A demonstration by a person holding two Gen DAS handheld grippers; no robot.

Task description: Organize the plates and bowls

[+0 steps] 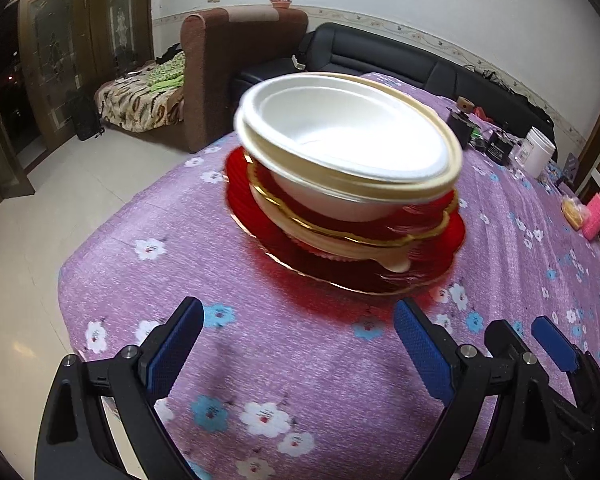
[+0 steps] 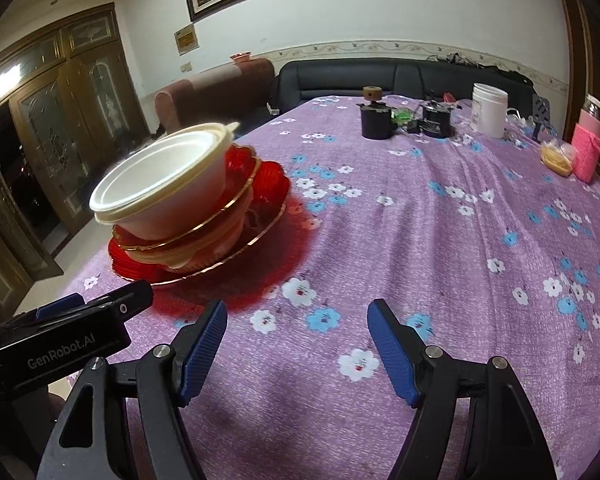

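Hovering empty, your left gripper (image 1: 296, 344) and right gripper (image 2: 296, 344), fingers spread | white bowls (image 1: 348, 136) stacked on red plates (image 1: 260, 216), frame centre | sorting appears nearly done

Left claw (image 1: 298, 344): black plastic frame with triangular cut-outs, silver round screws at the joints.
Right claw (image 2: 296, 346): same black frame and silver screws.
Finger pads (image 2: 388, 346): blue, finely ribbed.
Marking: "GenRobot.AI" is printed in grey on the left claw's black body.
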